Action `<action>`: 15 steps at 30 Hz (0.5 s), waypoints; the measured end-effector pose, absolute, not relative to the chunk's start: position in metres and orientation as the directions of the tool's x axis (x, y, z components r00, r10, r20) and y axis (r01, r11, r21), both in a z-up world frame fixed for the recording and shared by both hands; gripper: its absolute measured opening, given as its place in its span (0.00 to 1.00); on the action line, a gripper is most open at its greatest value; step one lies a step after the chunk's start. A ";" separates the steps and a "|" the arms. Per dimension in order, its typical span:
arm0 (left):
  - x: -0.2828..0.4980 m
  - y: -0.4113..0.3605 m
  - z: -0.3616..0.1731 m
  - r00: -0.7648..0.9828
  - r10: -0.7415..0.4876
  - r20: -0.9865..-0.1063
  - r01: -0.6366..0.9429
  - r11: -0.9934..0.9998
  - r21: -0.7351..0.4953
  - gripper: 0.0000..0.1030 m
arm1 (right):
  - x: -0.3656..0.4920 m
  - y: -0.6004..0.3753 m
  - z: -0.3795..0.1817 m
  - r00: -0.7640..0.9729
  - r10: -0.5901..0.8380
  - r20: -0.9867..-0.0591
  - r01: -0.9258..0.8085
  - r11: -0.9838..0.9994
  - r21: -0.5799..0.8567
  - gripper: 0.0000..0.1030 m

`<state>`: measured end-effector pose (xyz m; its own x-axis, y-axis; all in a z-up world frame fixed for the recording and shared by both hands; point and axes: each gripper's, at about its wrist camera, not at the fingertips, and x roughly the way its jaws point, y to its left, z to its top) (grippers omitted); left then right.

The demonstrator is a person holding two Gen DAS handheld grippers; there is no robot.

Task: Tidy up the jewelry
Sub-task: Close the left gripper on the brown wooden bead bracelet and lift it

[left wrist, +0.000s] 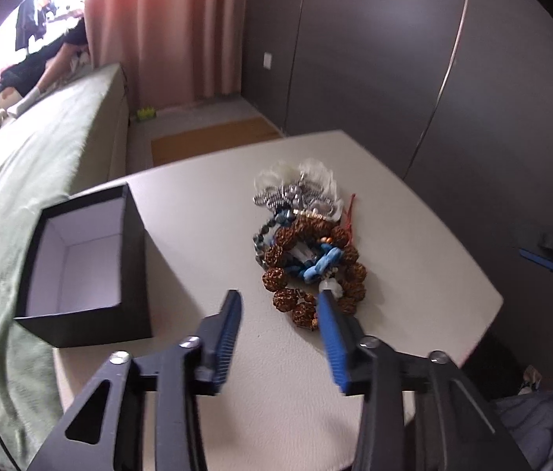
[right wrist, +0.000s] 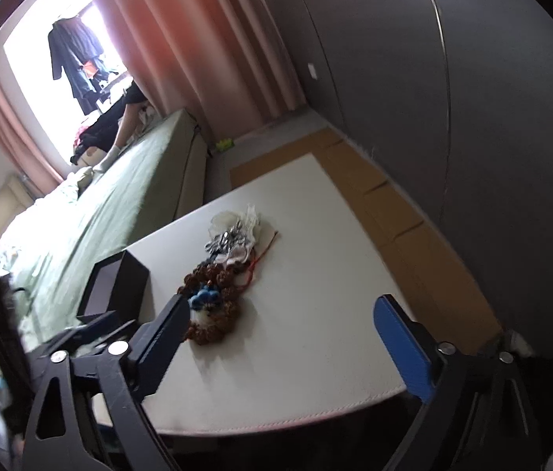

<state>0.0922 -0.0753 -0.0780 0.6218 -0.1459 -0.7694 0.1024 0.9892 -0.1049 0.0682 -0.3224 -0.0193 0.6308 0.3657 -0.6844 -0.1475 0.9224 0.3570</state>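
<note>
Nearest lens: left tongs and right tongs both spread, grasping nothing. Beyond, jewelry heap on bench; black box holds nothing visible. Sorting apparently unstarted.

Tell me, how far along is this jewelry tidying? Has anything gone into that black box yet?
Nothing looks done yet: the open black cardboard box shows only its bare white inside. Neither the left gripper nor the right gripper holds anything; both are open. The left one is close to the brown knobbly bead bracelet. The whole tangled jewelry pile on the white table is left to sort.
</note>
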 end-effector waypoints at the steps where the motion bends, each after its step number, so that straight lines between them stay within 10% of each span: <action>1: 0.097 -0.076 -0.082 0.613 -0.142 -0.778 0.095 0.990 -0.106 0.34 | 0.070 -0.324 -0.022 0.620 0.377 -0.688 -0.144 0.917 0.372 0.86; 15: 0.147 -0.083 -0.103 0.545 -0.078 -0.835 0.021 0.997 -0.079 0.20 | 0.079 -0.337 -0.040 0.562 0.418 -0.714 -0.086 0.888 0.452 0.86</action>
